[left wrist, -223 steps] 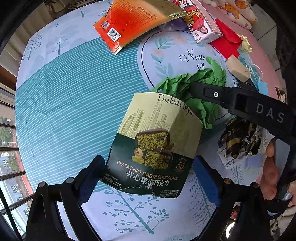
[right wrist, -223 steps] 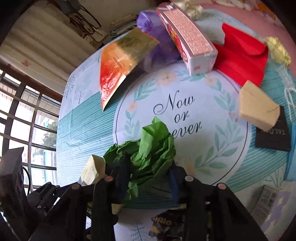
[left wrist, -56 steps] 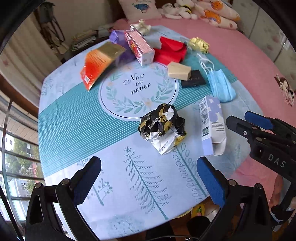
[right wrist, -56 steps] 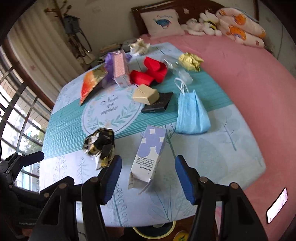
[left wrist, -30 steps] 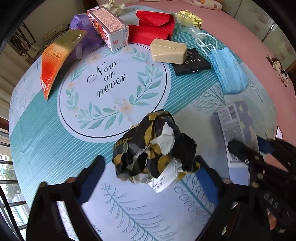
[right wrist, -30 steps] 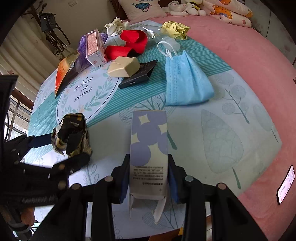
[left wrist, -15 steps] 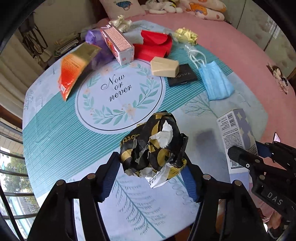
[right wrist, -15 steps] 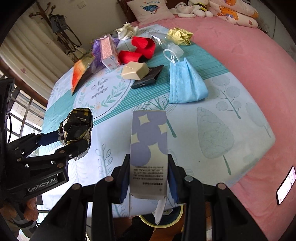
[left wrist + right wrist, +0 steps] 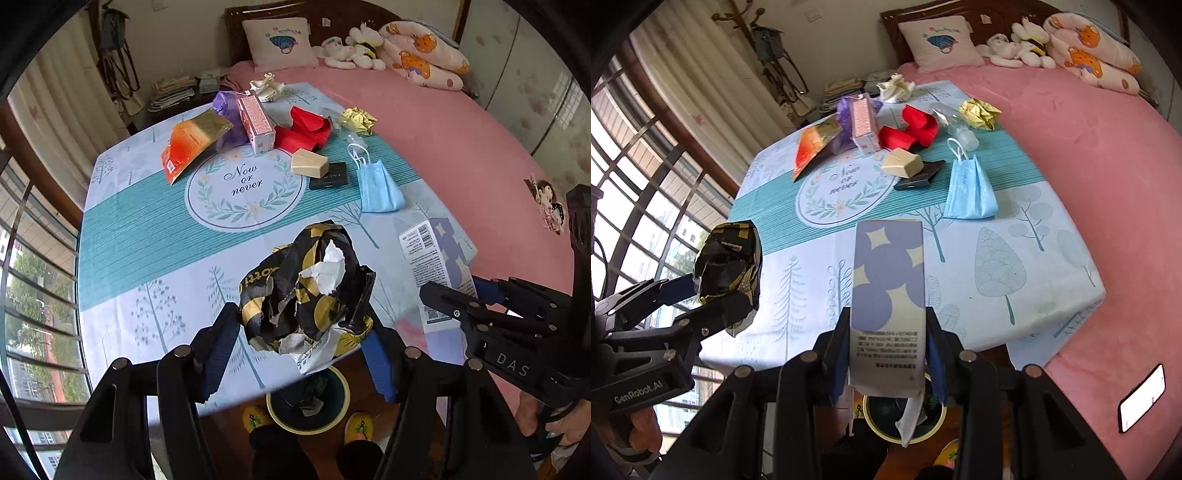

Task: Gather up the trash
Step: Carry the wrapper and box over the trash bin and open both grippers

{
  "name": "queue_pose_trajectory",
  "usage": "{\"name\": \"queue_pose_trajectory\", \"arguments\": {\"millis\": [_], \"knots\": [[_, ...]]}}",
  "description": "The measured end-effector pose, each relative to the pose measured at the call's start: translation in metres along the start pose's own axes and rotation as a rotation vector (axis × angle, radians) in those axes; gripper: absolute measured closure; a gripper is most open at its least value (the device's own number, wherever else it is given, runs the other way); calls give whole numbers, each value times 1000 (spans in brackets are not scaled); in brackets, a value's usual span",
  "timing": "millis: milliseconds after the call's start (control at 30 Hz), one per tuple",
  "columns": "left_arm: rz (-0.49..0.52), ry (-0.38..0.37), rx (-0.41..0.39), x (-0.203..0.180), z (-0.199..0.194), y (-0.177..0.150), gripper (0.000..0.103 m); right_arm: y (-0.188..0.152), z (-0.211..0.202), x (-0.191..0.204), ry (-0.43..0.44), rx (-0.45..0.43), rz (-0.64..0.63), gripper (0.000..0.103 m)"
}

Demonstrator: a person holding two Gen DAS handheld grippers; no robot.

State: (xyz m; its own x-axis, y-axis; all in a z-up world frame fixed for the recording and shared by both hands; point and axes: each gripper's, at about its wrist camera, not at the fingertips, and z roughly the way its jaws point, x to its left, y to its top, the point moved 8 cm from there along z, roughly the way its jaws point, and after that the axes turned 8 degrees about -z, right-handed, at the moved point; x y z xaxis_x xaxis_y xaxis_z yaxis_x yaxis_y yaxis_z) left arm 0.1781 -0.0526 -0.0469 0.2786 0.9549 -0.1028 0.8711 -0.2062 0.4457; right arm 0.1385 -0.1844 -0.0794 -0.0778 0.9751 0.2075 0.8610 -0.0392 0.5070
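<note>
My left gripper (image 9: 299,332) is shut on a crumpled black and gold wrapper (image 9: 306,291), held above the table's near edge. The wrapper also shows in the right wrist view (image 9: 729,267). My right gripper (image 9: 888,343) is shut on a white and purple carton (image 9: 888,291), which also shows in the left wrist view (image 9: 437,258). A dark bin with a yellow rim (image 9: 308,402) stands on the floor below both grippers, with trash in it; it also shows in the right wrist view (image 9: 886,413), partly hidden by the carton.
The table (image 9: 147,221) holds an orange pouch (image 9: 188,144), a pink carton (image 9: 256,122), red packaging (image 9: 306,129), a beige box (image 9: 308,164), a black card (image 9: 330,177), a blue face mask (image 9: 376,184) and yellow crumpled paper (image 9: 356,118). A pink bed (image 9: 461,147) lies to the right.
Both grippers have lifted and pulled back from the table with the wrapper and the carton in them. The floor bin has come into view below them.
</note>
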Motion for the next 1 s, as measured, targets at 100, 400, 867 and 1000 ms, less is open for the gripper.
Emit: {"name": "queue_pose_trajectory", "arguments": {"millis": [100,400,867,1000], "knots": [[-40,11,-9,-4,-12,-17,40,-9,-12,5,18,-5,-48,67],[-168,40,-1,-9,-21,-82,40,-53,-30,17,66,26,-195,67],[-249,104,160,1,30,-179,40,-143,31,21,126,191,-139,67],[-281,103,206,10,58,-202,40,-172,70,16,102,254,-112,67]]}}
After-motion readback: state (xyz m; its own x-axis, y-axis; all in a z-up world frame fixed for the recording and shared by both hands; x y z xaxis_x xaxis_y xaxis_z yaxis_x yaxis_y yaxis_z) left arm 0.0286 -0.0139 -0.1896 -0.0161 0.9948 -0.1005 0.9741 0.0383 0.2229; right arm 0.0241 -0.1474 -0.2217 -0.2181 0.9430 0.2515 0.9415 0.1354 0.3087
